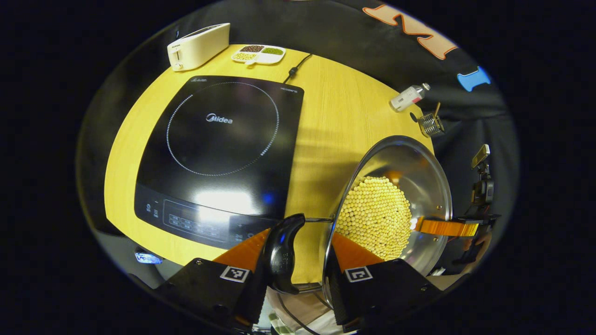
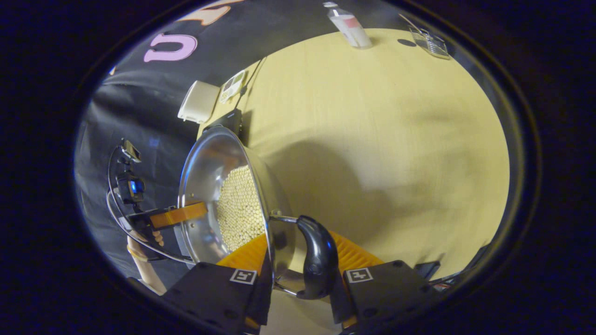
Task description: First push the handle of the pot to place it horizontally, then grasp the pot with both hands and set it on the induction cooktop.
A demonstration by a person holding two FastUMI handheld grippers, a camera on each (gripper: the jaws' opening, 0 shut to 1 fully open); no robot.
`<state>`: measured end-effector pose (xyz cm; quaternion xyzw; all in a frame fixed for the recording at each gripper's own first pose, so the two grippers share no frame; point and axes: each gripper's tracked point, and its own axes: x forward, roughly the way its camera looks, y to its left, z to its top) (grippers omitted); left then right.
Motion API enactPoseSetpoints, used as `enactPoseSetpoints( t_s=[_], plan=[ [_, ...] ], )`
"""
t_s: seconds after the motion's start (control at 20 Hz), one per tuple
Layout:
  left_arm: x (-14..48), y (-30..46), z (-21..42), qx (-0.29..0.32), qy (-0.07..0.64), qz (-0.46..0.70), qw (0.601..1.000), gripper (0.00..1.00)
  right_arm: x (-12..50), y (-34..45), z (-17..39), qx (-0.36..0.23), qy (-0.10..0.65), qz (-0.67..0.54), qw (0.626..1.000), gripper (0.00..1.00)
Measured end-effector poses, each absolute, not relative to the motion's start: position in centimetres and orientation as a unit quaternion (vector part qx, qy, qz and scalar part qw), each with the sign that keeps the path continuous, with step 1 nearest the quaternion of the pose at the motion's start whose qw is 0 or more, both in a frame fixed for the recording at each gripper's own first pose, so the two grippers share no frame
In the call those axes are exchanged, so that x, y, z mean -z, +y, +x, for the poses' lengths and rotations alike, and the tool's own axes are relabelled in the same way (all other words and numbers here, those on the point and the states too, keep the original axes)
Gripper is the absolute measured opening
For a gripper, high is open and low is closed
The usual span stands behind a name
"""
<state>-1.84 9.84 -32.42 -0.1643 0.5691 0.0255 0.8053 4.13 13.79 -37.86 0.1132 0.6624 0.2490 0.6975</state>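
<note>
Wooden table point(image 1: 335, 111) carries cooktop point(image 1: 219, 153); pot point(image 1: 396, 200), full of pale beans point(image 1: 372, 218), sits tilted just right of it; left gripper point(image 1: 298, 260) pinches rim and 1 black handle point(image 1: 284, 251); right gripper point(image 2: 298, 260) pinches rim by opposite handle point(image 2: 319, 260).

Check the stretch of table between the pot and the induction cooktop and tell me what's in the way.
Nothing visible blocks it. The pot, gripped at both side handles, has bare table between it and the induction cooktop, whose glass top is bare. The toaster and divided dish lie beyond it.
</note>
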Motion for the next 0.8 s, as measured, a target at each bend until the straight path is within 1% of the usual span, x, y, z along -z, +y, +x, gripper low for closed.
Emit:
enactPoseSetpoints(
  t_s=[0.15, 0.2, 0.3, 0.4, 0.55, 0.6, 0.8],
  plan=[
    [31.7, 13.3, -1.9, -0.013, 0.564, -0.156, 0.811, 0.60, 37.4, 17.0, 2.8, -0.239, 0.657, 0.119, 0.705, 0.49],
    [31.6, 14.6, -1.9, -0.009, 0.562, -0.153, 0.813, 0.63, 37.4, 18.2, 2.4, -0.235, 0.657, 0.121, 0.706, 0.49],
    [31.4, 17.3, -1.9, -0.003, 0.561, -0.147, 0.815, 0.60, 37.5, 20.8, 1.6, -0.230, 0.657, 0.126, 0.707, 0.49],
    [31.4, 20.0, -1.8, 0.002, 0.561, -0.140, 0.816, 0.60, 37.8, 23.4, 0.9, -0.225, 0.660, 0.130, 0.705, 0.49],
    [31.5, 23.6, -1.2, 0.008, 0.559, -0.131, 0.819, 0.60, 38.1, 26.8, 0.8, -0.215, 0.659, 0.136, 0.708, 0.50],
    [31.5, 24.7, -0.8, 0.011, 0.558, -0.131, 0.819, 0.60, 38.1, 27.9, 1.0, -0.213, 0.655, 0.138, 0.711, 0.54],
    [31.5, 28.4, 1.2, 0.021, 0.551, -0.118, 0.826, 0.60, 38.4, 31.7, 2.0, -0.205, 0.645, 0.142, 0.722, 0.54]
  ],
)
